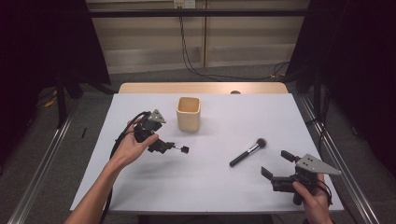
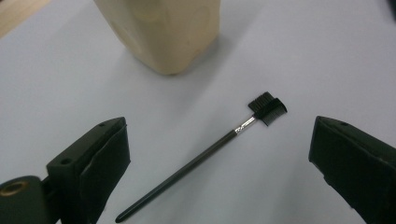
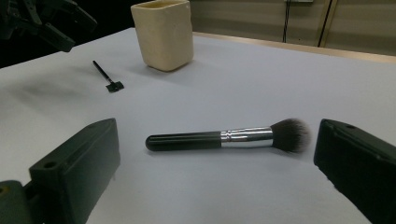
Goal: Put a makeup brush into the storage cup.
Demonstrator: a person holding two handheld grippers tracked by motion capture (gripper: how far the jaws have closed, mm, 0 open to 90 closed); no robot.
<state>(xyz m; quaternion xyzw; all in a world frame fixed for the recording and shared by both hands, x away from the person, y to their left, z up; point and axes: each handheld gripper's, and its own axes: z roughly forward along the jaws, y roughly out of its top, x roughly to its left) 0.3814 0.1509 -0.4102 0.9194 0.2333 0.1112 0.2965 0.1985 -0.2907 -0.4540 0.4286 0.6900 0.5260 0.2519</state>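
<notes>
A cream cup [image 1: 188,113] stands upright at the table's middle rear. Right of my left hand a thin black brow brush with a comb head [image 1: 180,149] lies flat. My left gripper [image 1: 156,140] hovers over its handle end. In the left gripper view the gripper [image 2: 219,154] is open, the brow brush [image 2: 205,154] lies on the table between the jaws, and the cup [image 2: 163,28] stands beyond. A black makeup brush with a silver ferrule [image 1: 248,152] lies at the front right. My right gripper [image 1: 276,163] is open just short of it, and the makeup brush [image 3: 224,137] lies crosswise ahead of the jaws.
The white tabletop [image 1: 205,186] has a wooden strip [image 1: 201,87] along its far edge. Metal rails run along the floor on both sides. In the right gripper view the cup [image 3: 163,35], the brow brush [image 3: 108,77] and the left gripper [image 3: 46,21] show farther off.
</notes>
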